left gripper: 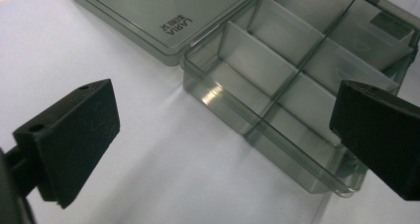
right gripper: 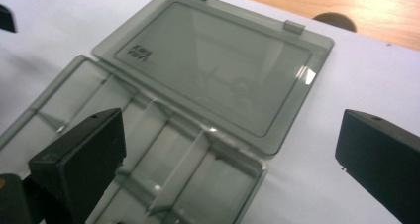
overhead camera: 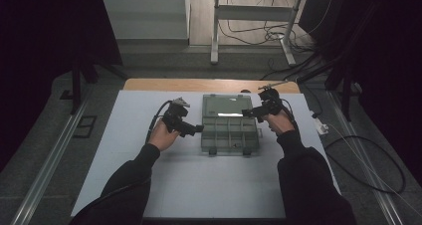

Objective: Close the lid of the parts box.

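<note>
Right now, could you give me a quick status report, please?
Left tool open, right tool open, both empty. Compartment box lid flat open, visible compartments empty. Nothing in the way.

A: Non-task stuff?
B: White sheet (overhead camera: pixel 199 185) covering most of the table, wooden tabletop strip (overhead camera: pixel 209 84) bare along the far edge. Round hole (right gripper: pixel 338 21) in the wood, near the far right.
A: Beyond the table?
B: White metal desk frame (overhead camera: pixel 249 16) on the floor, loose black cables (overhead camera: pixel 259 35) tangled under it. Big cable loop (overhead camera: pixel 368 165) on the floor at right, small white plug (overhead camera: pixel 321 128) just off the table's right edge.
A: Left side?
B: Metal floor rail (overhead camera: pixel 54 155) running diagonally, dark floor hatch (overhead camera: pixel 84 126) beside it. Rest too dark to tell.
</note>
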A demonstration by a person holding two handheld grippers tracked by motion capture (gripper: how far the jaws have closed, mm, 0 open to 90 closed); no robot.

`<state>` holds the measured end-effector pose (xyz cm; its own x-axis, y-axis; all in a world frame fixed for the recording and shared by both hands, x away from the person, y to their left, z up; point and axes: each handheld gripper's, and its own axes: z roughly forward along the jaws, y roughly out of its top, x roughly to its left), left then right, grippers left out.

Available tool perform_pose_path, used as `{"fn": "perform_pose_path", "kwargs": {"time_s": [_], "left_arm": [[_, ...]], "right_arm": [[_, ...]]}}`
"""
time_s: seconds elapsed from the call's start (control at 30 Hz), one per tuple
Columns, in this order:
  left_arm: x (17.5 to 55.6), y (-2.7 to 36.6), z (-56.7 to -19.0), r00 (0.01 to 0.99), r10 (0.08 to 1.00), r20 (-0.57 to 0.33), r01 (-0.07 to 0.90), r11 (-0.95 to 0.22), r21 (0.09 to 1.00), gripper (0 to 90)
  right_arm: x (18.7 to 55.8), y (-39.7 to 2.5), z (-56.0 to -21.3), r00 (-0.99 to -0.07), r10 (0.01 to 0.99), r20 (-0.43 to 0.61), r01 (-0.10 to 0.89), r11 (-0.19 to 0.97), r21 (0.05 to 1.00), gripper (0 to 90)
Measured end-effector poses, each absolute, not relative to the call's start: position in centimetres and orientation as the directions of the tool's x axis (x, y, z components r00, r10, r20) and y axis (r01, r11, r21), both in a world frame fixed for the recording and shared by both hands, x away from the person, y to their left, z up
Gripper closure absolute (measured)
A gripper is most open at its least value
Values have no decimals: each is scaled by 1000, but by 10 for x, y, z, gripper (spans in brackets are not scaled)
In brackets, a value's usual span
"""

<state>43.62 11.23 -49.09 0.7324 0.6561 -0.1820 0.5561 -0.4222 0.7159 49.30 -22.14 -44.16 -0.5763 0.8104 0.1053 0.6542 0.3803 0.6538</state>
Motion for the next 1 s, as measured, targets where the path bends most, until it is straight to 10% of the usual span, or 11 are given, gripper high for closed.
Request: {"fn": "perform_pose_path", "kwargs": {"time_s": [1.0], "left_arm": [[449,93,-497,732,651,-199,568,-423,706,0]], "right_arm": [[540,-215,-467,-510,859,35,726,408,553,0]]}}
